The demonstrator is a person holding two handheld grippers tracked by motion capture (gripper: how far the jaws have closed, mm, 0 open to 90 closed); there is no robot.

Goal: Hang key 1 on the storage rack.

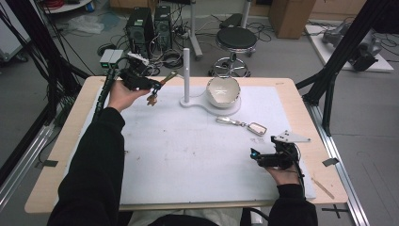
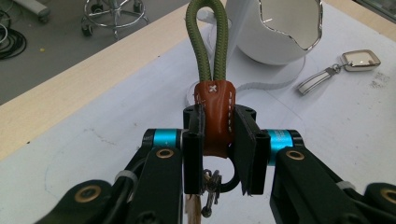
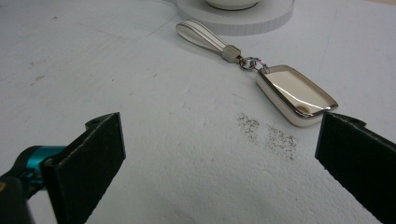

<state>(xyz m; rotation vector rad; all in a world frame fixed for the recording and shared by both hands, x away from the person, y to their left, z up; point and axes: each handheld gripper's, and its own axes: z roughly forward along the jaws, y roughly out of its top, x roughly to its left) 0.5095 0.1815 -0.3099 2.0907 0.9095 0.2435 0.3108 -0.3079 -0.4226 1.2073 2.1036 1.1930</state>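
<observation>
My left gripper (image 1: 151, 86) is raised over the table's far left and is shut on a keychain (image 2: 214, 116): a brown leather tab with a green cord loop that points toward the white post (image 1: 186, 74). Metal keys (image 1: 151, 99) dangle below the jaws. A white bowl (image 1: 223, 91) sits on the post's white base (image 1: 207, 105). A second keychain, a white and chrome fob (image 1: 257, 128) with a white strap (image 3: 201, 35), lies flat on the mat right of centre. My right gripper (image 3: 219, 149) rests low at the near right, open, with the fob just beyond its jaws.
A white mat (image 1: 188, 150) covers most of the wooden table (image 1: 56, 155). A stool (image 1: 236, 42) and computer towers (image 1: 148, 26) stand on the floor behind the table, and black frame struts (image 1: 339, 56) rise at the right.
</observation>
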